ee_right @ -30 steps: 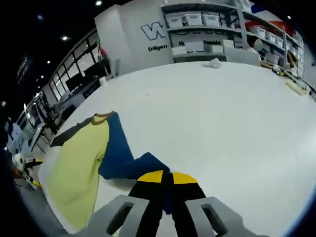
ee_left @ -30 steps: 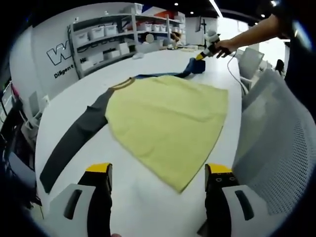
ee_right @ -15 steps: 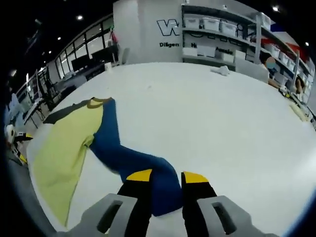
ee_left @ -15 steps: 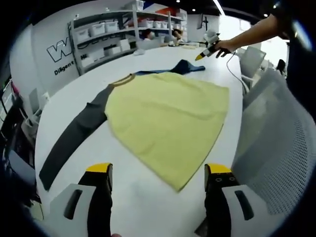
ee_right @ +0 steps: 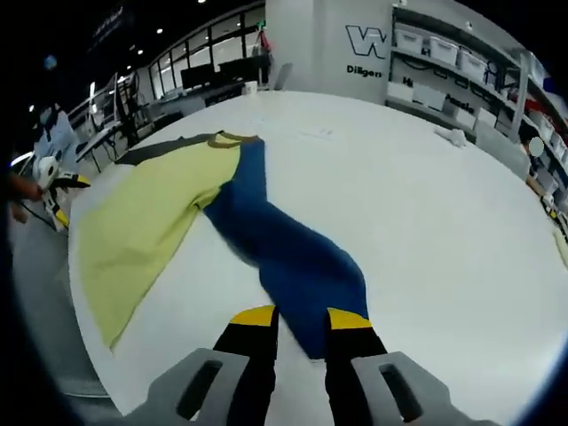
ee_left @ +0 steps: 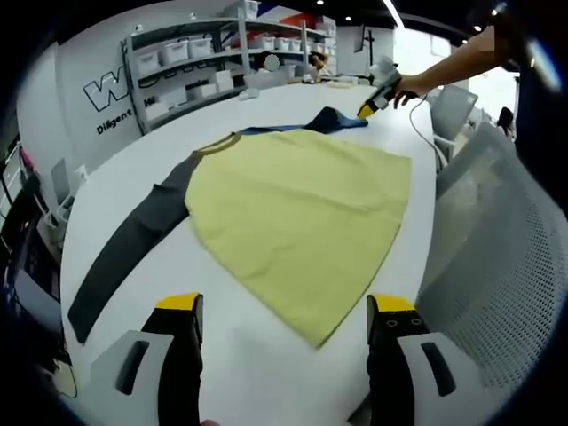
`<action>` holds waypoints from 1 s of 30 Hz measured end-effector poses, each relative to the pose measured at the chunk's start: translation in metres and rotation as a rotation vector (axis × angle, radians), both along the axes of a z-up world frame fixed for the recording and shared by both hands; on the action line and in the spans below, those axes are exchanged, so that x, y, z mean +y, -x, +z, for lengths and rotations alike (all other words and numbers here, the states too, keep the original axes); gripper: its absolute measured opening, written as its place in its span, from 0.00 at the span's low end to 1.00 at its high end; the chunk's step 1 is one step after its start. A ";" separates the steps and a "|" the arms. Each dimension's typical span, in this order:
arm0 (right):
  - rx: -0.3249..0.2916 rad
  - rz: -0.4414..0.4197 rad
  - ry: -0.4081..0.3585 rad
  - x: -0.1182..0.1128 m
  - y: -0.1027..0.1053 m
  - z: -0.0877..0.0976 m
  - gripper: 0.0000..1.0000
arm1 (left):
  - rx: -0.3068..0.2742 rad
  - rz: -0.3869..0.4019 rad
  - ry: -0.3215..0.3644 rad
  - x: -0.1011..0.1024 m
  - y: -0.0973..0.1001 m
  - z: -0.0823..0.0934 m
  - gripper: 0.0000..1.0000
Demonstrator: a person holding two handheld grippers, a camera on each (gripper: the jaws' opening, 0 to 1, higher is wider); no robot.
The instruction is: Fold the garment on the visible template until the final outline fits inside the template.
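Garment (ee_left: pixel 297 222): long-sleeved top, yellow body, one grey sleeve (ee_left: pixel 124 257), one blue sleeve (ee_left: pixel 330 120). It lies flat and face-down-or-up (cannot tell which) on the white table (ee_left: pixel 266 373).

Left gripper view. Left gripper (ee_left: pixel 284 333) hovers above the table short of the hem, jaws wide apart, nothing between them. Grey sleeve runs out straight toward the table's left edge. Blue sleeve lies at the far side, near the right gripper (ee_left: pixel 373 96), which a hand (ee_left: pixel 417 86) carries. A mesh chair (ee_left: pixel 501 257) stands just beside the table edge. No template outline can be made out on the tabletop.

Right gripper view. Right gripper (ee_right: pixel 300 317) sits low at the cuff end of the blue sleeve (ee_right: pixel 293 262); the jaws stand a little apart, the dark blue cloth runs up to the gap between the yellow tips, and nothing is clamped. Yellow body (ee_right: pixel 146 217) lies beyond, and the left gripper (ee_right: pixel 53 182) is at the far left table edge.

Risks, as judged:
- With no visible template edge, a fold could end outside the outline; cause: guessing the boundary.
- The hem corner nearest the table edge could slide off if a fold drags the body that way.
- A shallow bite on the cuff could slip mid-fold, leaving the sleeve bunched.
- A single-layer pinch may lift the body and wrinkle it.
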State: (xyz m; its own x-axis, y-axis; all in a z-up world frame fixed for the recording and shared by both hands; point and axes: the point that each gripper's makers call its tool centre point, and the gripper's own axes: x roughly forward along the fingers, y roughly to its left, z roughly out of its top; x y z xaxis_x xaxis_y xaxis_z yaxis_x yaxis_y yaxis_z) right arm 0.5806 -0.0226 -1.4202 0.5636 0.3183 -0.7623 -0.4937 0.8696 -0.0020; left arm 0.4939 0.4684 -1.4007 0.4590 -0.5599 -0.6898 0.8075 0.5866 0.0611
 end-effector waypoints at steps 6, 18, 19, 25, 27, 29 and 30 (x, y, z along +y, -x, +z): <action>0.018 0.043 0.051 0.004 0.004 -0.010 0.12 | -0.001 0.000 0.000 0.000 -0.001 0.000 0.72; 0.037 0.026 0.091 -0.004 -0.003 -0.015 0.00 | -0.004 0.015 -0.002 0.005 -0.001 0.002 0.71; 0.034 0.026 0.090 -0.004 -0.003 -0.015 0.00 | -0.004 0.016 -0.001 0.005 -0.001 0.002 0.71; -0.008 0.093 0.143 -0.005 -0.001 -0.015 0.05 | -0.004 0.011 0.001 0.002 0.000 0.000 0.71; 0.008 0.074 0.120 -0.003 0.001 -0.016 0.14 | -0.003 0.009 0.001 0.002 0.000 0.000 0.71; -0.003 0.084 0.147 -0.006 0.001 -0.018 0.07 | -0.005 0.007 0.001 0.002 -0.001 0.000 0.71; -0.006 0.087 0.155 -0.006 0.001 -0.018 0.05 | -0.004 0.007 -0.001 0.002 -0.001 0.001 0.71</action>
